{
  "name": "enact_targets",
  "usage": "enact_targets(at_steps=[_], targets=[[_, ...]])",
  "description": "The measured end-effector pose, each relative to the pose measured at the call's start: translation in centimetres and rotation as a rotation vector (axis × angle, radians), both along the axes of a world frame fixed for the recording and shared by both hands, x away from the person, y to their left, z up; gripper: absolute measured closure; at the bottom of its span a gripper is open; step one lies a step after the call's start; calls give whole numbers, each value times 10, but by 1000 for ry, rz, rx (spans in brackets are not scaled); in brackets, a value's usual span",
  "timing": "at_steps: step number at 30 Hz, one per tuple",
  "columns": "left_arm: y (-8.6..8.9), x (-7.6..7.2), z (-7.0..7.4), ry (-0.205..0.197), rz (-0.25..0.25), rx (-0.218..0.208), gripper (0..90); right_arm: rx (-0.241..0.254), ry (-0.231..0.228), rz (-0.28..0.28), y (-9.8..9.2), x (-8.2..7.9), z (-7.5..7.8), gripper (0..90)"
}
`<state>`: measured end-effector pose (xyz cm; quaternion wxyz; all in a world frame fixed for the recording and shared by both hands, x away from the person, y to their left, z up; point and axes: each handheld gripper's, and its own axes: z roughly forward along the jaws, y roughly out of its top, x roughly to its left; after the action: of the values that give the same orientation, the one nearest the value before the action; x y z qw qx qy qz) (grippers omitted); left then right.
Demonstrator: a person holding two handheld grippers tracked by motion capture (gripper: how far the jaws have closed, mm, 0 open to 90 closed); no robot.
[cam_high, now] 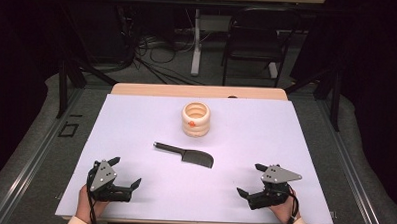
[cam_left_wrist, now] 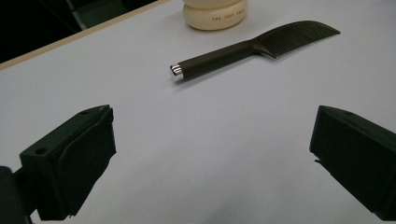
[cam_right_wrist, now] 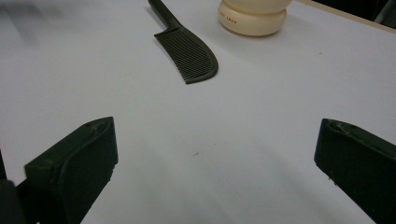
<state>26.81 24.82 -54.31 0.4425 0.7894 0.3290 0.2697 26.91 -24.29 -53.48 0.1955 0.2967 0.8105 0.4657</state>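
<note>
Both claws are resting with jaws spread wide and empty, the left claw and right claw flanking the flat black plastic comb with a slim handle, which is lying mid-desk, handle toward the left claw, before the ribbed cream ceramic cup.
</note>
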Motion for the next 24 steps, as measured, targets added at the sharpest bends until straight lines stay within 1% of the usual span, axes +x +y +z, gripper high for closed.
enact_targets(at_steps=[5,6,9,10,15,16,19,21,22,24], targets=[[1,3,1,6,11,4,3,-4,2,1,1,0,0,0],[1,4,2,8,14,12,3,-4,1,0,1,0,0,0],[1,7,2,16,13,18,3,-5,5,0,1,1,-1,0],[0,9,2,25,10,21,3,-6,6,2,1,1,-1,0],[-1,14,3,28,19,19,2,-11,8,6,2,2,-2,0],[-2,16,3,35,19,22,2,-11,8,6,2,1,-2,0],[-4,19,4,39,18,24,2,-11,9,4,2,2,-2,0],[-6,22,4,47,15,31,2,-11,13,3,2,2,-2,0],[-7,25,4,63,16,35,3,-11,11,4,2,2,-2,0],[-8,27,4,66,15,36,3,-11,10,4,2,2,-2,0]])
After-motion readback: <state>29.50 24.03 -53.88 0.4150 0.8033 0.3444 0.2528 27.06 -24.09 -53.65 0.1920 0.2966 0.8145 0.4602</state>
